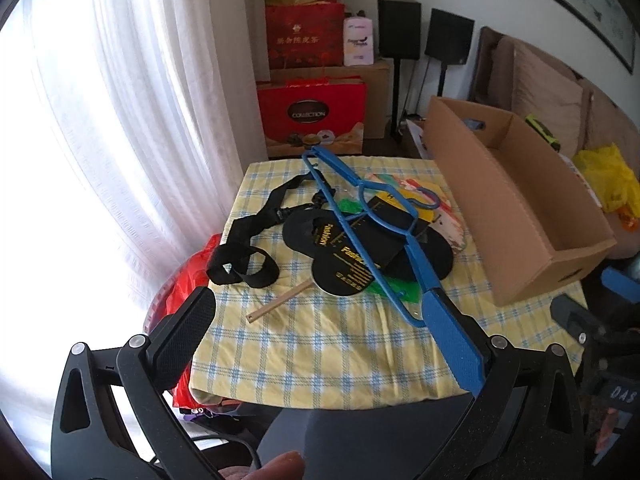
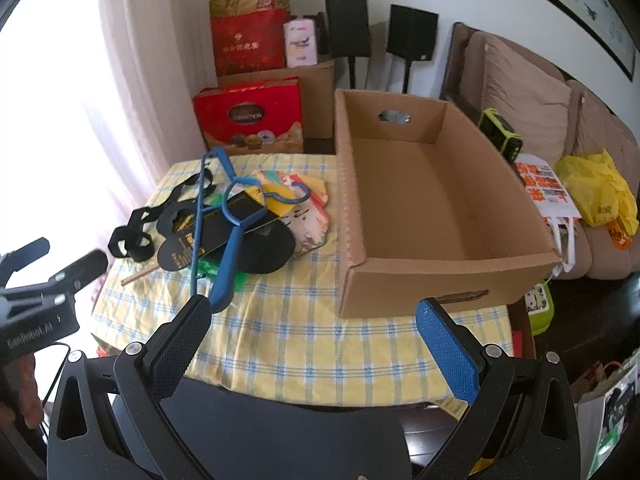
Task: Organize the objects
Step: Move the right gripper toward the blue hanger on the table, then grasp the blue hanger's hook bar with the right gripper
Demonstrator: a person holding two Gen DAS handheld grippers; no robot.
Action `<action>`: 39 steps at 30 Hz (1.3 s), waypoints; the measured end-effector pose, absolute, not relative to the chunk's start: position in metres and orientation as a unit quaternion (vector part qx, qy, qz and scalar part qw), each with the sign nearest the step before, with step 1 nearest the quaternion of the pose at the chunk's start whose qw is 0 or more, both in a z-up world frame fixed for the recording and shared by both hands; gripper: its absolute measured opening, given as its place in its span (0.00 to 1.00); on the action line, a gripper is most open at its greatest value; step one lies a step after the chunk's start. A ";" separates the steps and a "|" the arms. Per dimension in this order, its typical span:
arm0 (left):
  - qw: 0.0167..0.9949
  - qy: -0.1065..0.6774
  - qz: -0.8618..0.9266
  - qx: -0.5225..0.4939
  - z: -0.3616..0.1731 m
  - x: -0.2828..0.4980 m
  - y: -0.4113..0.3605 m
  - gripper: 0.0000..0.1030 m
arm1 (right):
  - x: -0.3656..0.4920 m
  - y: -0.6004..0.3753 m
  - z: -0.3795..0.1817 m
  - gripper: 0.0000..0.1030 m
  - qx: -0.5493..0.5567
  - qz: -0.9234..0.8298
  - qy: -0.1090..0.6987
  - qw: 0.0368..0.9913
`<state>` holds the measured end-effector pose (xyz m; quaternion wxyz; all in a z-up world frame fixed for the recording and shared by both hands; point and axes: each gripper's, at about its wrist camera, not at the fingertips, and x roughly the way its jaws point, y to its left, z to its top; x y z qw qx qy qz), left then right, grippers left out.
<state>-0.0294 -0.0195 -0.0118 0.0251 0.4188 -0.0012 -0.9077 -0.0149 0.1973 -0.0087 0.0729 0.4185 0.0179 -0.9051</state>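
Cardboard box (image 2: pixel 436 216): open-topped, nothing visible inside, standing on the checked tablecloth (image 2: pixel 280 320) directly ahead of the right gripper (image 2: pixel 316 344), whose jaws are spread wide and hold nothing. Blue hanger (image 1: pixel 360 216): atop the pile ahead of the left gripper (image 1: pixel 320 332), jaws likewise apart and unloaded. Under the hanger: black insoles (image 1: pixel 344 256) printed "Fashion" in gold. Black strap (image 1: pixel 248 248): left of the insoles. Wooden stick (image 1: pixel 280 300): nearest the left tongs. Red gift box (image 2: pixel 250 120) beyond the table: "COLLECTION".
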 end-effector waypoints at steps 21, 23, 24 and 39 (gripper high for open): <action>0.008 0.106 -0.859 0.500 -0.080 -0.080 -0.090 1.00 | -0.030 0.138 -0.039 1.00 0.429 -0.883 0.063 0.178; 0.011 0.114 -0.858 0.501 -0.084 -0.085 -0.095 1.00 | -0.031 0.133 -0.044 1.00 0.432 -0.879 0.062 0.190; 0.014 0.117 -0.860 0.496 -0.084 -0.087 -0.098 1.00 | -0.031 0.131 -0.047 1.00 0.434 -0.877 0.062 0.195; 0.018 0.064 -0.873 0.484 -0.074 -0.181 -0.087 0.98 | -0.065 0.115 -0.074 0.87 0.463 -0.856 0.028 0.230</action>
